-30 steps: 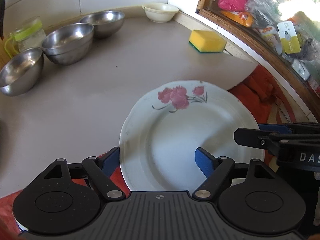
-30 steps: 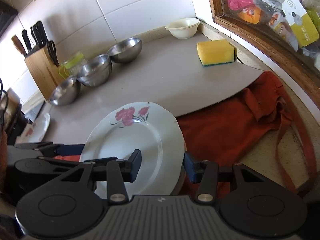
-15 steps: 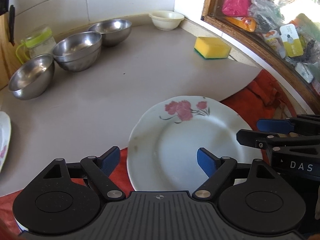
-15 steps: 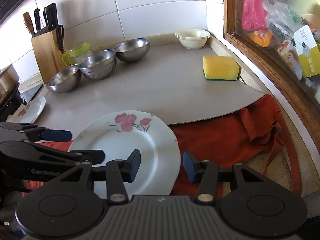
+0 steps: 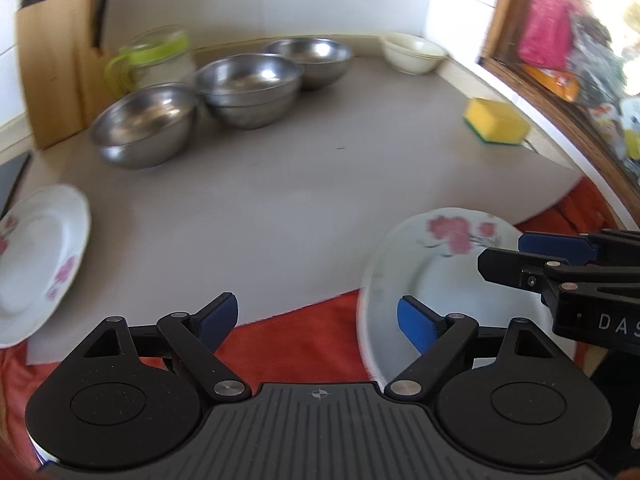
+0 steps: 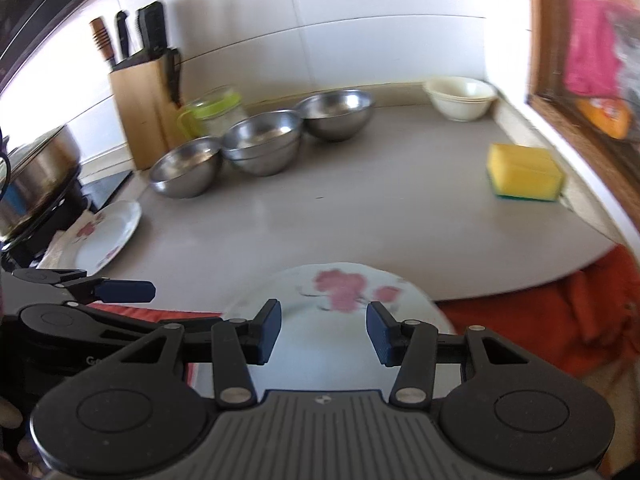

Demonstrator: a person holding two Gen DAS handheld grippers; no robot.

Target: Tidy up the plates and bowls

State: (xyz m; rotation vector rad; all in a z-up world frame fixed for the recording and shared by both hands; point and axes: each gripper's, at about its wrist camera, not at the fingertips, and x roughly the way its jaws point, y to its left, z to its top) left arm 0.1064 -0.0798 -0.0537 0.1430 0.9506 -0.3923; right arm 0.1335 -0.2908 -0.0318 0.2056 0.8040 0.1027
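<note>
A white plate with pink flowers [image 5: 444, 276] lies partly on a red cloth [image 5: 304, 340] at the counter's near edge. My left gripper [image 5: 318, 322] is open and its jaws are still opening. The plate's left rim is between the fingers, and neither pad presses on it. My right gripper [image 6: 324, 334] hangs open just above the same plate [image 6: 340, 292], gripping nothing. A second flowered plate [image 5: 40, 264] rests at the far left. Three steel bowls [image 5: 248, 88] stand at the back, the middle one stacked. Nested cream bowls [image 5: 414, 52] sit in the corner.
A yellow sponge [image 5: 496, 122] lies by the wooden window frame [image 5: 532, 96] on the right. A knife block [image 5: 52, 80] and a green-lidded jar [image 5: 156, 56] stand at the back left. A pot [image 6: 36, 176] sits on the stove beyond the second plate.
Both views have swung left, bringing the second plate into sight. My left gripper has slid left toward the flowered plate's rim and spread wider. The right gripper now has both fingers over that plate.
</note>
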